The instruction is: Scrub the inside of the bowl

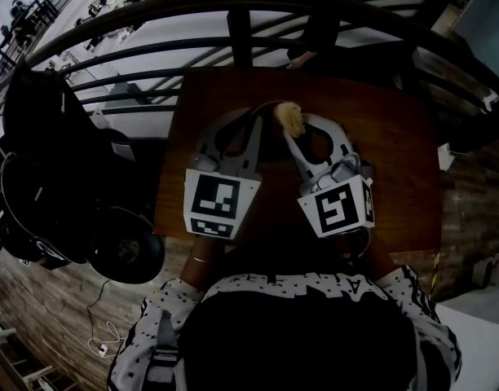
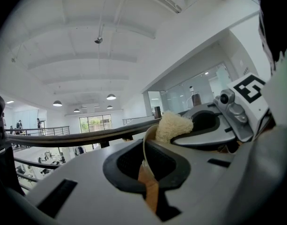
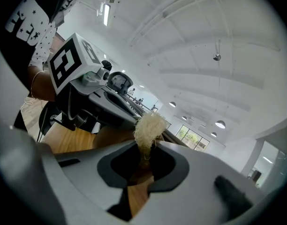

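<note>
**Tongs meeting over the bench, scrubber at the bowl's edge**

The left tongs (image 2: 146,165) are pressing together on a thin, pale, curved edge, seemingly the rim of the bowl (image 2: 143,148); the rim is standing upright between the pads, and little else of the bowl is showing in any view; the right tongs (image 3: 144,159) are pinching a beige, fibrous scrubber (image 3: 150,128), whose frayed tuft is sticking out past the tips; in the left gripper view the scrubber is sitting just beside the rim, on its right, and seems to be touching it near the top; whether it is lying inside the bowl I cannot tell; in the head view both tongs are pointing away from the person and converging, their tips close together above the dark wooden bench (image 1: 380,137); the person's patterned sleeves (image 1: 156,316) are showing at the bottom of that view; a dark railing (image 1: 152,23) is curving round beyond the bench's far edge.
</note>
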A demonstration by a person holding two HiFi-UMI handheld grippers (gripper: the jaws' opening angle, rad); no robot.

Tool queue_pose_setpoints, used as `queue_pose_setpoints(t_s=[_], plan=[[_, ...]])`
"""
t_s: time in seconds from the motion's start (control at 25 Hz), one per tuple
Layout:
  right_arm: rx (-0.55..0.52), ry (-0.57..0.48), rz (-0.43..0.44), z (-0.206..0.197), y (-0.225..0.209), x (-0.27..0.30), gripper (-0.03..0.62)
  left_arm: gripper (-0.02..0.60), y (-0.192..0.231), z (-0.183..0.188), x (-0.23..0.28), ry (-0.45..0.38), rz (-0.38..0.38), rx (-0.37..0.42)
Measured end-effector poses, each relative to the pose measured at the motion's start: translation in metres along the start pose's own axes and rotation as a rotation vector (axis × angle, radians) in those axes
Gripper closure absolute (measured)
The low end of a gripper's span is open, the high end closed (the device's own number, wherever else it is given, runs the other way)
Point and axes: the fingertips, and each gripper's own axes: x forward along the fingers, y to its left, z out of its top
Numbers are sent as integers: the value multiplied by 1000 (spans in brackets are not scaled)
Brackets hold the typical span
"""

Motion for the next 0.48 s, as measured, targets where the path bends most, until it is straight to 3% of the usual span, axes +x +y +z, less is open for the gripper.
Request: queue_pose_setpoints(t_s=[0.48], plan=[[25,10,14,1,11,2,534,557,10,2,-6,-12,-1,-20]])
